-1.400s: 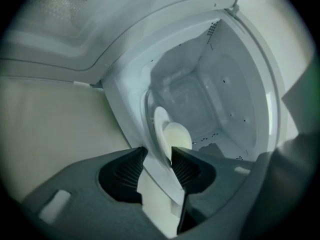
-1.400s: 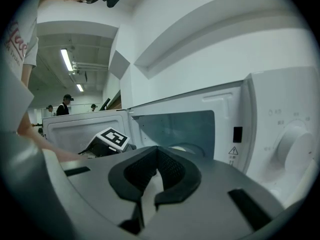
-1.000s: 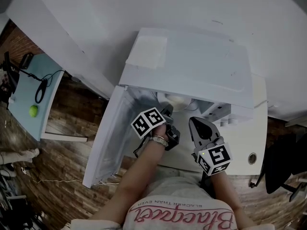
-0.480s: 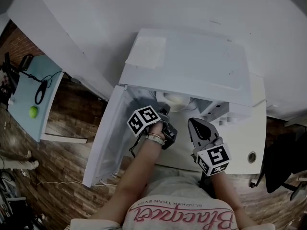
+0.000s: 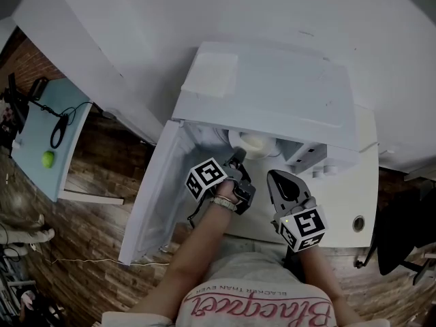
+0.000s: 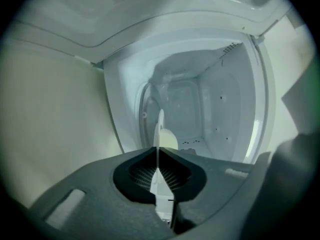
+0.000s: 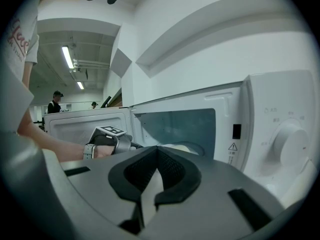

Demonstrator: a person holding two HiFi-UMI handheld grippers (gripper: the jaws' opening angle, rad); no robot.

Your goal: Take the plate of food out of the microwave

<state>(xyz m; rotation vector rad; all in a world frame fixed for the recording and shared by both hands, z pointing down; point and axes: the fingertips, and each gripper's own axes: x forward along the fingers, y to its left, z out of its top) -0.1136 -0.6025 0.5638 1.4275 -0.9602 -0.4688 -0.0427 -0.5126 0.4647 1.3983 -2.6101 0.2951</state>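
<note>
Pinched in the left claw (image 6: 158, 153), jaws just now closing together: the rim of the plate (image 6: 160, 126), edge-on, inside the open microwave (image 6: 220, 109). Shut tight on nothing: the right claw (image 7: 157, 148), outside the microwave, near its dial (image 7: 292, 146).

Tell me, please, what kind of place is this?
Probably an office or lab break area, not a home kitchen: a white microwave, a desk with cables, and ceiling strip lights.

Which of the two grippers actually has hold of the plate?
The left gripper: its jaws have just been closing and now pinch the plate by its rim, inside the microwave. The right gripper waits outside, shut on nothing.
</note>
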